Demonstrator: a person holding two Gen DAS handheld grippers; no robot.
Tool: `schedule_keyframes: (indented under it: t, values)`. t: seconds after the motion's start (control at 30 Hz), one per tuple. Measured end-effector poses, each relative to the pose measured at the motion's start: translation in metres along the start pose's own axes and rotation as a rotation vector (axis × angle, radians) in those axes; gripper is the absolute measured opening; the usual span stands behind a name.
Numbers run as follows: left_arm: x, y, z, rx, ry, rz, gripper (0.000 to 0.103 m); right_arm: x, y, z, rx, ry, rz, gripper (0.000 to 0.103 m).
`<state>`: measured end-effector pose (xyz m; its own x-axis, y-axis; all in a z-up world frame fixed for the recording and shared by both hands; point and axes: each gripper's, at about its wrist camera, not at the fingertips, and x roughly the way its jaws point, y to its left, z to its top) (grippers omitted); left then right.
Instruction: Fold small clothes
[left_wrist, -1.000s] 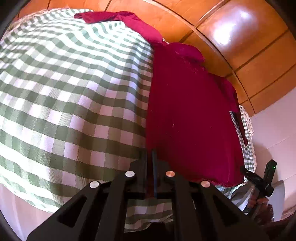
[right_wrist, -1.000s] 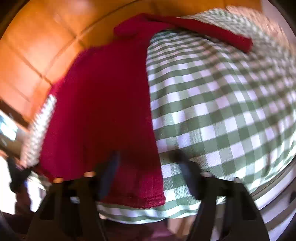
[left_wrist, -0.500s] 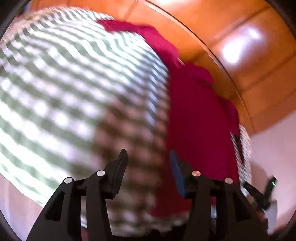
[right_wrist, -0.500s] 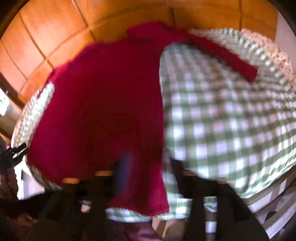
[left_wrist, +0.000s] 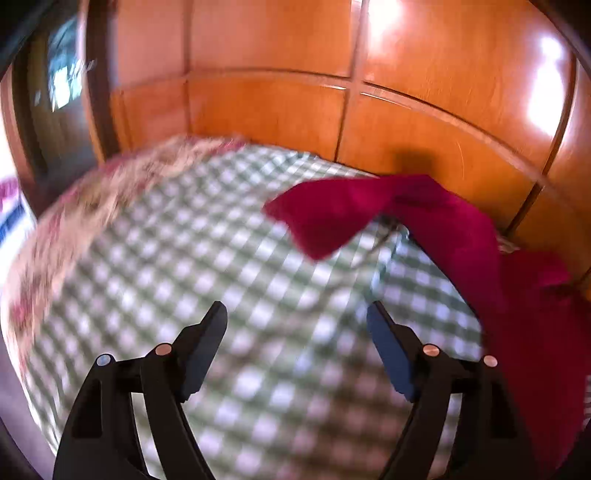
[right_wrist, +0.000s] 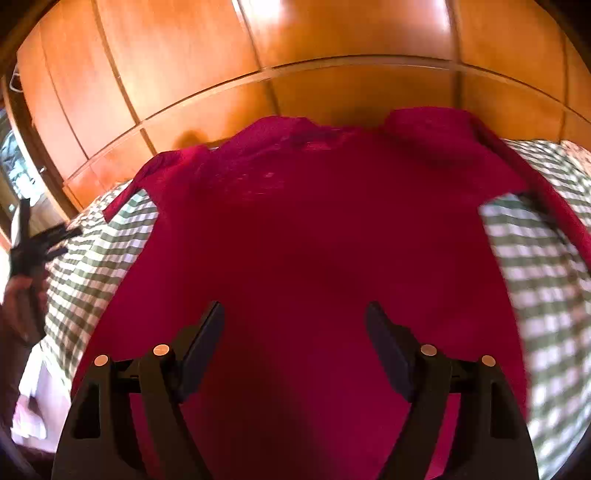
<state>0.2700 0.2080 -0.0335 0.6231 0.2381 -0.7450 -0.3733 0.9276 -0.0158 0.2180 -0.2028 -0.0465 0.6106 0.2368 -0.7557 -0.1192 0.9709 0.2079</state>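
Two sets of fingers, mine, both spread wide with nothing between them. My left gripper (left_wrist: 297, 325) hangs over the green-and-white checked cloth (left_wrist: 229, 295), its fingers (left_wrist: 207, 343) apart above bare squares; this view is smeared with blur. The red garment (left_wrist: 480, 258) lies off to my right there, running along the far edge of the cloth, with one sleeve (left_wrist: 325, 214) reaching back across the checks toward the middle. A flowery fabric (left_wrist: 92, 206) edges the cloth on the far left, though it is too blurred to say more about it.

My right gripper (right_wrist: 295, 325) is over the body of the red garment (right_wrist: 314, 240), which fills most of that view and lies spread flat on the checked cloth (right_wrist: 92, 266). The fingers (right_wrist: 388, 343) stand apart above the red knit; whether they touch it I cannot tell. A sleeve (right_wrist: 546, 192) runs down the right side, and a narrower bit of red (right_wrist: 125, 195) trails off at the upper left. Checked cloth shows on both sides of the garment. Behind everything stands a glossy orange wood-panelled wall (right_wrist: 295, 44). At the far left edge of my right view, the left gripper (right_wrist: 33, 240) shows small and dark, held in a hand (right_wrist: 22, 302).
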Motion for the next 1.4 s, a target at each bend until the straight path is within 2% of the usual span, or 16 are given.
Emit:
schedule_keyframes:
  t: [0.17, 0.33, 0.37, 0.4, 0.43, 0.47, 0.6, 0.73, 0.83, 0.93, 1.0, 1.1, 1.13, 1.23, 1.33, 1.4]
  values:
    - [0.058, -0.032, 0.035, 0.104, 0.021, 0.129, 0.078, 0.037, 0.007, 0.000, 0.024, 0.039, -0.001, 0.078]
    - [0.108, -0.036, 0.052, 0.119, 0.080, 0.181, 0.075, 0.045, 0.003, -0.010, 0.006, 0.002, 0.003, 0.081]
    - [0.112, -0.032, 0.055, 0.106, 0.081, 0.154, 0.059, 0.046, 0.003, -0.011, 0.002, -0.002, 0.003, 0.082]
    - [0.114, -0.029, 0.058, 0.097, 0.085, 0.128, 0.047, 0.048, 0.004, -0.011, -0.002, -0.002, 0.001, 0.083]
    - [0.114, -0.026, 0.060, 0.092, 0.090, 0.117, 0.021, 0.049, 0.003, -0.011, -0.005, -0.002, 0.001, 0.084]
    - [0.111, -0.021, 0.063, 0.083, 0.099, 0.098, 0.012, 0.050, 0.004, -0.011, -0.009, -0.003, -0.001, 0.084]
    - [0.076, 0.007, 0.073, 0.027, 0.097, 0.019, 0.011, 0.052, 0.003, -0.011, -0.013, -0.006, 0.001, 0.086]
    - [0.012, 0.047, 0.082, -0.040, 0.095, -0.073, 0.011, 0.052, 0.001, -0.011, -0.010, -0.011, 0.006, 0.086]
    - [-0.020, 0.078, 0.091, -0.100, 0.134, -0.120, 0.010, 0.052, 0.002, -0.011, -0.012, -0.016, 0.003, 0.086]
    - [-0.034, 0.112, 0.100, -0.206, 0.210, -0.179, 0.010, 0.053, 0.003, -0.012, -0.012, -0.019, 0.004, 0.086]
    - [-0.041, 0.124, 0.100, -0.247, 0.231, -0.185, 0.010, 0.053, 0.003, -0.012, -0.013, -0.022, 0.003, 0.086]
    - [-0.028, 0.141, 0.093, -0.308, 0.269, -0.158, 0.010, 0.053, 0.004, -0.012, -0.015, -0.025, 0.000, 0.086]
    - [-0.014, 0.147, 0.090, -0.337, 0.285, -0.161, 0.011, 0.053, 0.003, -0.013, -0.017, -0.025, -0.002, 0.086]
    - [0.027, 0.149, 0.085, -0.347, 0.338, -0.100, 0.013, 0.053, 0.005, -0.012, -0.028, -0.022, -0.014, 0.086]
    - [0.066, 0.151, 0.078, -0.385, 0.357, -0.042, 0.026, 0.054, 0.005, -0.012, -0.034, -0.020, -0.023, 0.086]
    - [0.074, 0.157, 0.077, -0.394, 0.339, 0.004, 0.043, 0.053, 0.005, -0.012, -0.040, -0.019, -0.031, 0.086]
